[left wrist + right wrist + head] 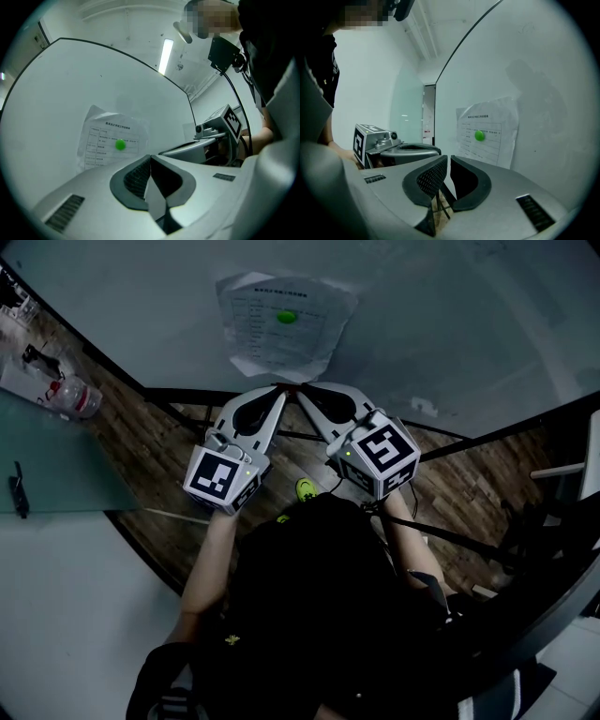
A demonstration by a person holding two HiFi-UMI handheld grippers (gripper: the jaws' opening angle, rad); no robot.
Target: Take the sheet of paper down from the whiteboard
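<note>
Pinching nothing: left gripper (150, 157) clenched tip to tip, right gripper (448, 158) parted by a thin slit, likewise empty. Tips side by side near the lower edge of the sheet of paper (281, 324), apart from it. Sheet on the whiteboard (450, 324), pinned by a green magnet (286, 317), edges crinkled. Printed heading and table, too small to read. Off left, well apart, a plastic bottle (75, 397), dim.
</note>
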